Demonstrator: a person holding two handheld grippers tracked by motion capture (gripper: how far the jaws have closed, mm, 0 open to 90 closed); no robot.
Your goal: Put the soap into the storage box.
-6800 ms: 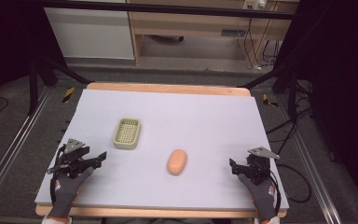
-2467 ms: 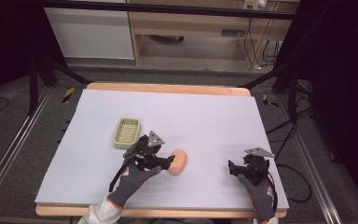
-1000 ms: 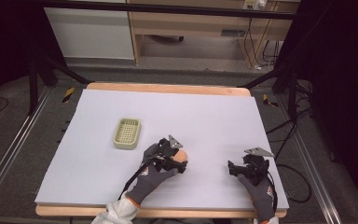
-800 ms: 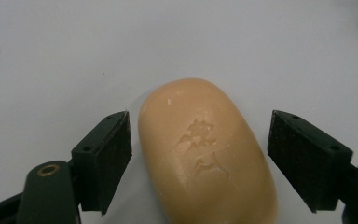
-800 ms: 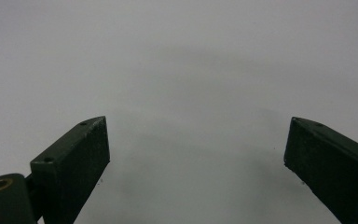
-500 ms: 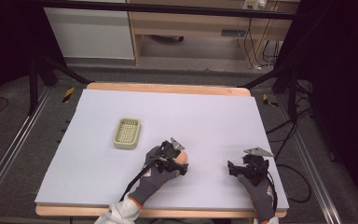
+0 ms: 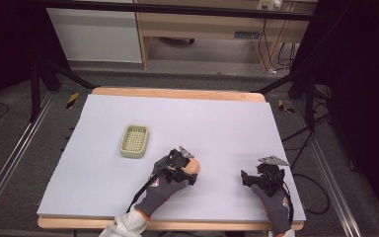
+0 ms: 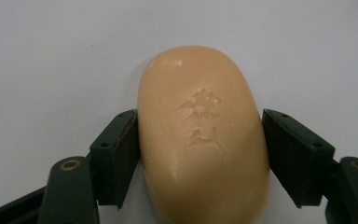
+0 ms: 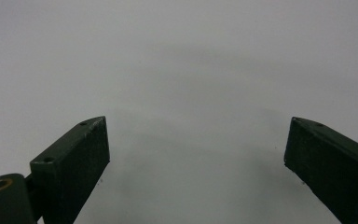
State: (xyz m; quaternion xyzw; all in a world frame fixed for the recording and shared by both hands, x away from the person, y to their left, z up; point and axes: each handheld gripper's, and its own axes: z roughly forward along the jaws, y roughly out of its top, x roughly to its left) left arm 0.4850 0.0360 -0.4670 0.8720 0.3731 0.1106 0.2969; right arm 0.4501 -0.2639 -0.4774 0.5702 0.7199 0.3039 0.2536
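Gloves: dark grey knit, both hands; white sleeve cuff at left wrist.
Left gripper (image 7: 185,167): black jaws, brass-ringed screws, grey three-cornered plate, black cable.
Right gripper (image 7: 256,178): alike.

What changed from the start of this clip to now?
The left gripper moved from the table's left edge rightward to the soap bar and closed its jaws onto its sides. The soap, the green dish and the open right gripper stayed put.

High view looks forward and down on the table (image 7: 103,197) — gripper views skim that same surface closely.
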